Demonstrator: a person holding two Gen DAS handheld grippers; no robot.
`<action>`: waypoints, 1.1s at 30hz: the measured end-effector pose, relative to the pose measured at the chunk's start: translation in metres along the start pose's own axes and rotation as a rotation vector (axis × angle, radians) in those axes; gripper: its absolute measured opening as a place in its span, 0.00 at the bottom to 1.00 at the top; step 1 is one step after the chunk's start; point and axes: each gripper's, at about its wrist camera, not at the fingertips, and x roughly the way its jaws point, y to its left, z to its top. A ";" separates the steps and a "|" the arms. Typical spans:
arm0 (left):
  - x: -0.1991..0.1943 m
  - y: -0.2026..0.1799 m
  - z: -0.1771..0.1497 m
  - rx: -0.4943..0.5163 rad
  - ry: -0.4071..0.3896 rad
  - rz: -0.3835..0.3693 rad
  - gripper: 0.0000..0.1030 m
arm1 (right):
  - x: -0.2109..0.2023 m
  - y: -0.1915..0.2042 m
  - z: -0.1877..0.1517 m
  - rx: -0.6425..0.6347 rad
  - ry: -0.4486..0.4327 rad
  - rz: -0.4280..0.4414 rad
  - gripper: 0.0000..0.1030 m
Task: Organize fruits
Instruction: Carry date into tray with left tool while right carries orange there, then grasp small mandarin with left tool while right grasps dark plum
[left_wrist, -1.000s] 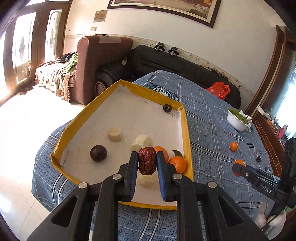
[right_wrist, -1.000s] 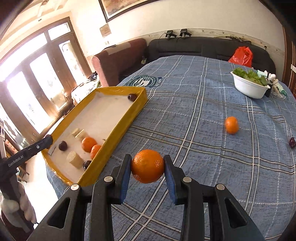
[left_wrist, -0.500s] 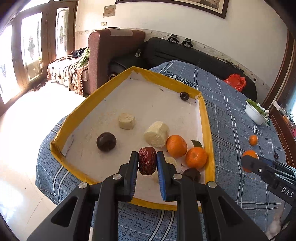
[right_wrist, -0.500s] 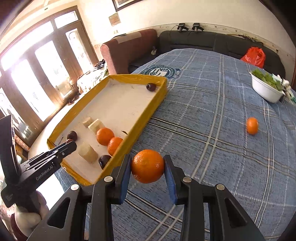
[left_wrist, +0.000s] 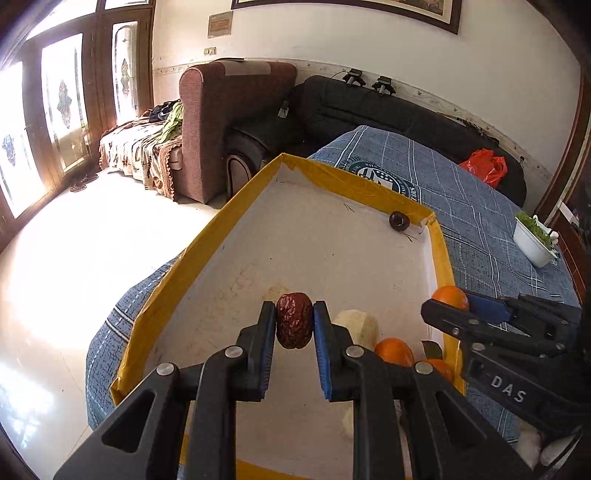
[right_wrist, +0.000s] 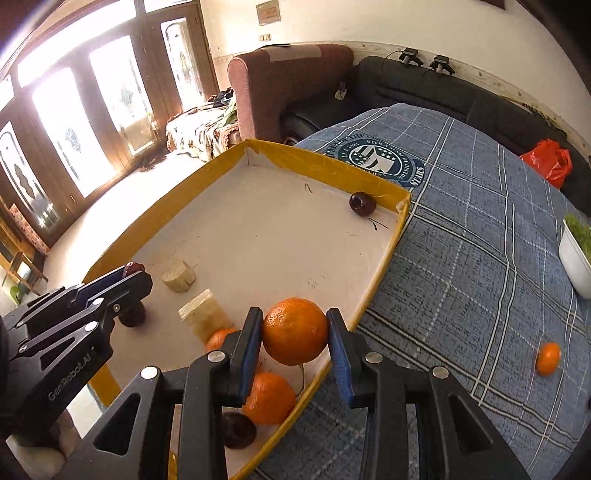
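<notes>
Several oranges, dark fruits and pale chunks already in yellow-rimmed tray (right_wrist: 384, 254). Left gripper (left_wrist: 294, 325) clamping red date (left_wrist: 294, 320), right gripper (right_wrist: 294, 332) clamping orange (right_wrist: 295, 331), both over tray, unreleased. One small orange (right_wrist: 547, 358) left on tablecloth (right_wrist: 461, 258).

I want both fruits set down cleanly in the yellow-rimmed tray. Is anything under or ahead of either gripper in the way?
Left gripper holds the red date over bare tray floor; nothing blocks it. Right gripper holds the orange directly above two oranges and a dark fruit near the tray's rim.
</notes>
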 end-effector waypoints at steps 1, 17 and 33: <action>0.002 0.001 0.000 0.002 0.002 -0.002 0.19 | 0.005 0.002 0.003 -0.008 0.007 -0.005 0.38; 0.009 0.008 -0.003 -0.017 0.027 -0.024 0.44 | 0.048 0.004 0.017 -0.023 0.064 -0.059 0.38; -0.031 -0.020 -0.018 -0.026 0.044 -0.097 0.73 | -0.020 -0.031 -0.020 0.103 -0.028 -0.053 0.54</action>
